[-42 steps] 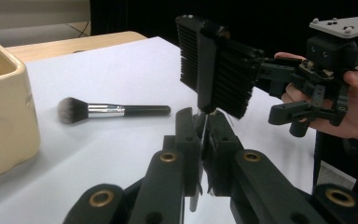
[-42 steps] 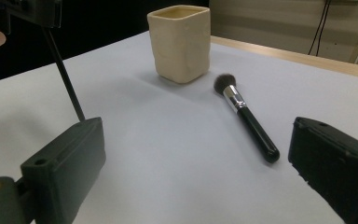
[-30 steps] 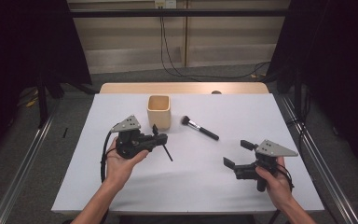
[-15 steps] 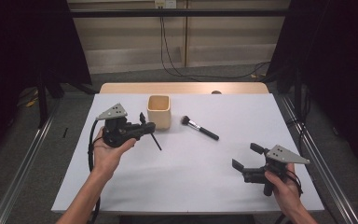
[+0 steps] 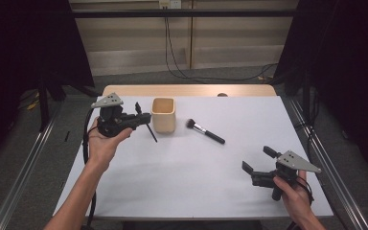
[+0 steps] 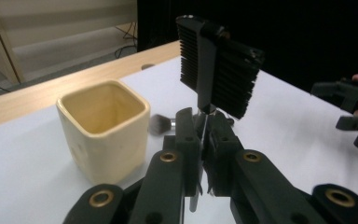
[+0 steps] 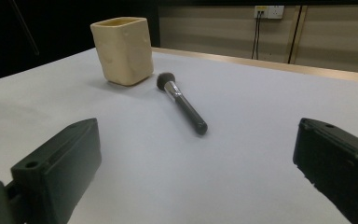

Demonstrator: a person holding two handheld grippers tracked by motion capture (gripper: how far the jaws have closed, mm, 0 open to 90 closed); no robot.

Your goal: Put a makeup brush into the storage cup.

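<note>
We have our left gripper clamped on the slim black comb-headed brush, just beside the cream square ceramic cup, not yet inside, while 1 black makeup brush lies untouched and our right gripper waits wide, empty.

Lab-type recording bay, not a home: white-topped table with pale wood edge under both grippers, black curtains hanging on either side, beige panelled wall beyond with white wall socket and black cables trailing down.
</note>
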